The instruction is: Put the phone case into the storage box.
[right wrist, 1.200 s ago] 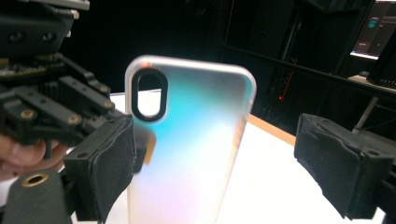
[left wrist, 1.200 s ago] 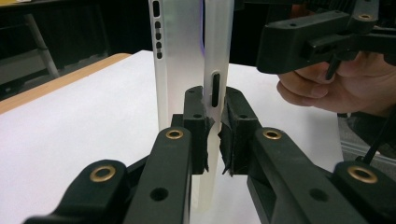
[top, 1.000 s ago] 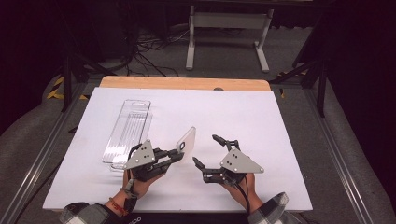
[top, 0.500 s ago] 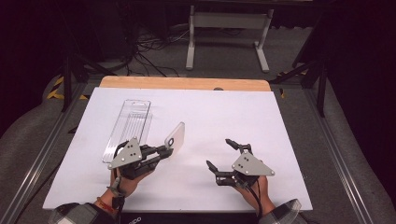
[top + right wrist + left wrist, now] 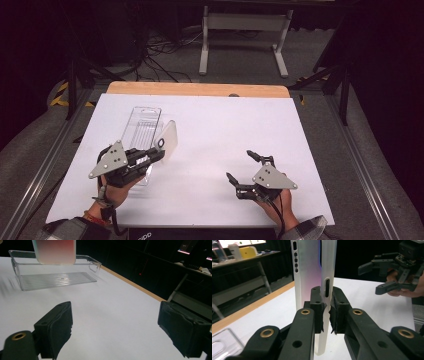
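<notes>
The left hand-held gripper (image 5: 159, 150), clamped on the phone case (image 5: 168, 140), has carried it over the clear tray (image 5: 142, 120) (ready to drop in), while the right hand-held gripper (image 5: 243, 169) has drawn back, open and empty.

White table (image 5: 210, 130) edged by a wooden strip (image 5: 197, 89).

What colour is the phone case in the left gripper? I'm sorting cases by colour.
Translucent frosted white; the phone case shows best in the left gripper view.
</notes>
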